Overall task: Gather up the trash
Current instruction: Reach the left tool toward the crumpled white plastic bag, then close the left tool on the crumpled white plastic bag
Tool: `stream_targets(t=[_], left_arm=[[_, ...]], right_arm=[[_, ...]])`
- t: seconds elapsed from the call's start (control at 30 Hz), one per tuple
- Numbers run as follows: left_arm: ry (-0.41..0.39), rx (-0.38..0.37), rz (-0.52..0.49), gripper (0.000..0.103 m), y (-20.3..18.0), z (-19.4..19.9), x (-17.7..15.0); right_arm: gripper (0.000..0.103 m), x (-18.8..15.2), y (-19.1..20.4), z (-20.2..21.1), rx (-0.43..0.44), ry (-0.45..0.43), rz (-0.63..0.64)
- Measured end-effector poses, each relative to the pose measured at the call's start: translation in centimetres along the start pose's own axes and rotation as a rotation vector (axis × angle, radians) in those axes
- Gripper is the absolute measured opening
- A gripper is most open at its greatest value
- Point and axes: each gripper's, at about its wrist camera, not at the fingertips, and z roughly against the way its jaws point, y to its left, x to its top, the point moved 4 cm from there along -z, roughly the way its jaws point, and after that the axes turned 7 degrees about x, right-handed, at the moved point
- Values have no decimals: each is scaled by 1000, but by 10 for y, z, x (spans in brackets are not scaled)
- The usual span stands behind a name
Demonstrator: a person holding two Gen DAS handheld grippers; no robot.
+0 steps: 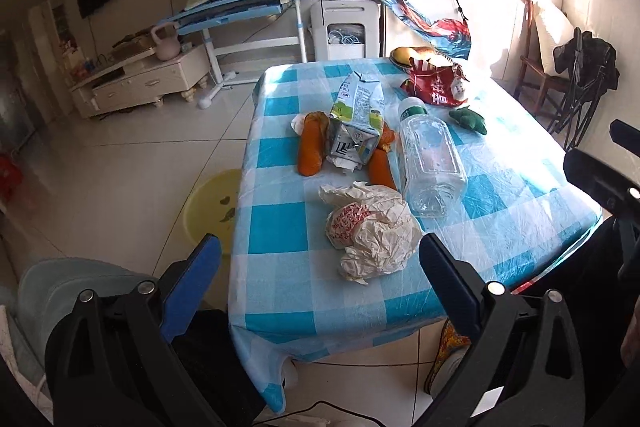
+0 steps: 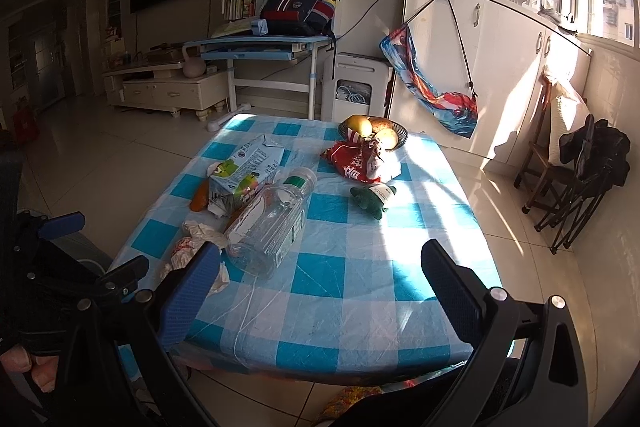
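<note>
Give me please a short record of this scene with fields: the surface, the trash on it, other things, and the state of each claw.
surface: table with blue and white checked cloth
trash near front: crumpled paper wrapper; clear plastic bottle lying on its side, green cap on
trash in middle: flattened milk carton lying over orange wrappers
trash at far side: red snack bag
other things: small green plush toy; fruit bowl
left claw: open, empty, facing the paper wrapper
right claw: open, empty, above the near table edge

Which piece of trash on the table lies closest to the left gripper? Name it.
The crumpled white paper wrapper with red print, at the table's near edge just beyond the open left gripper. The clear plastic bottle, crushed milk carton and red snack bag lie farther back.
</note>
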Motion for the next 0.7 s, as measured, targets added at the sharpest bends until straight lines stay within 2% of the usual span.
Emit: stream_targets(t=[0.13, 0.3, 0.47, 0.7], left_arm=[[-48, -8, 39, 96, 9, 7, 8], [0, -7, -6, 96, -6, -17, 6], [53, -41, -43, 96, -25, -44, 0], [136, -37, -21, 96, -37, -93, 0]], right_arm=[[96, -3, 0, -2, 7, 0, -9], [96, -14, 0, -17, 12, 36, -25], [96, -19, -6, -28, 27, 61, -55], [96, -13, -13, -49, 71, 83, -115]])
